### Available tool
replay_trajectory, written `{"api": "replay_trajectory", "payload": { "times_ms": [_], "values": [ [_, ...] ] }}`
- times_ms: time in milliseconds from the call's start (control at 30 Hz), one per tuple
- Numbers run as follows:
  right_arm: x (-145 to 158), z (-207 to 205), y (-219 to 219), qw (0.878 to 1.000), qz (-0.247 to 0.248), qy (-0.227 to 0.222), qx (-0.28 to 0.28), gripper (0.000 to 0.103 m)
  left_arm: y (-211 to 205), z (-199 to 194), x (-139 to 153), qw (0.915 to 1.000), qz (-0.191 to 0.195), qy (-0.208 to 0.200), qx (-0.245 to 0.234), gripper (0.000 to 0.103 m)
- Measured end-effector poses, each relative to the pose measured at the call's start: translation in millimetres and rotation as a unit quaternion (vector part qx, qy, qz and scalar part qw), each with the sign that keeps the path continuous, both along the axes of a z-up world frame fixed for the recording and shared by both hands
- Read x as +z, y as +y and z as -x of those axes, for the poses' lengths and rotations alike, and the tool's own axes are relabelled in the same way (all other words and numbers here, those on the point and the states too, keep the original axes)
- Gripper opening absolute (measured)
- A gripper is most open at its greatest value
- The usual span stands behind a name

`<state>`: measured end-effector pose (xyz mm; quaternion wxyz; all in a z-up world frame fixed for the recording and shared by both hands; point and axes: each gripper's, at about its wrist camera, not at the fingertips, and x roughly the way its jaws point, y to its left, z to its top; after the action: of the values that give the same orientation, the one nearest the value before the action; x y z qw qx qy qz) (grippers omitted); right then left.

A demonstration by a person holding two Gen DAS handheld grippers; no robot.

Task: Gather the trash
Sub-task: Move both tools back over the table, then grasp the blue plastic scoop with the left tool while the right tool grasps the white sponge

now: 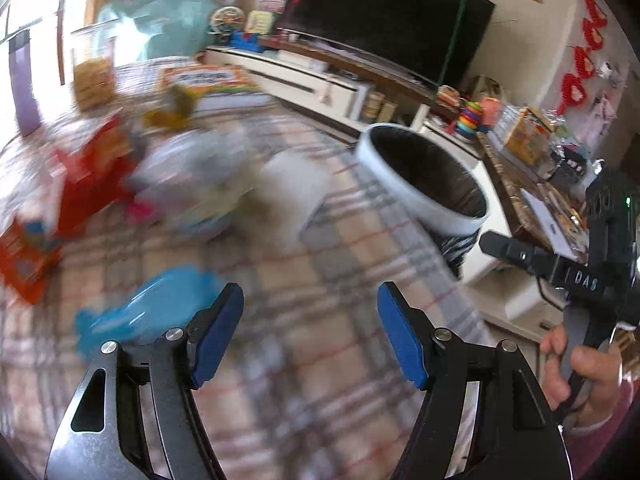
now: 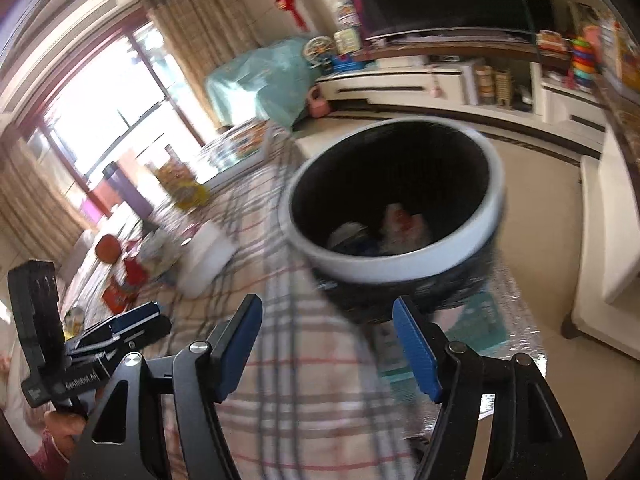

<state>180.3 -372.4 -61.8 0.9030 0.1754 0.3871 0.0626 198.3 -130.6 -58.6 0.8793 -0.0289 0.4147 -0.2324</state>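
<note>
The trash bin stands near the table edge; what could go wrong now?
1. The trash bin sits at the checked table's edge; a bump from the right tool might tip it off.
2. Both views are blurred, so the open left tool may miss the blue wrapper.

trash [image 1: 192,184] on table [image 1: 320,360], bin [image 1: 424,184] right.

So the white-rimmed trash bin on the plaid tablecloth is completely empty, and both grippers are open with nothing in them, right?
Not quite: the trash bin already holds some crumpled trash, as the right wrist view shows. The rest stands: left gripper and right gripper are open and empty.
</note>
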Motion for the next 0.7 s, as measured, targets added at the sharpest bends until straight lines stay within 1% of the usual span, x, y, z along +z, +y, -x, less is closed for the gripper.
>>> {"api": "replay_trajectory", "payload": {
  "times_ms": [200, 333, 567, 633, 700],
  "values": [
    [-9.6, -7.9, 52.5, 0.999, 0.002, 0.005, 0.05, 0.07, 59.5, 16.0, -5.4, 0.9989, -0.004, 0.001, 0.048, 0.071],
    [-15.3, -12.6, 78.4, 0.997, 0.006, 0.009, 0.071, 0.07, 86.5, 19.0, -8.3, 0.9971, -0.004, 0.001, 0.077, 0.071],
    [-19.6, -26.0, 115.0, 0.995, 0.023, 0.012, 0.093, 0.07, 127.0, 13.3, -19.4, 0.9912, 0.0, 0.017, 0.131, 0.071],
    [-21.9, -30.0, 123.9, 0.995, 0.026, 0.014, 0.099, 0.07, 132.5, 10.6, -20.7, 0.9913, 0.003, 0.02, 0.13, 0.071],
    [-24.3, -34.3, 129.7, 0.994, 0.029, 0.018, 0.102, 0.069, 130.8, 7.3, -21.1, 0.9934, -0.002, 0.021, 0.113, 0.071]
  ]
}}
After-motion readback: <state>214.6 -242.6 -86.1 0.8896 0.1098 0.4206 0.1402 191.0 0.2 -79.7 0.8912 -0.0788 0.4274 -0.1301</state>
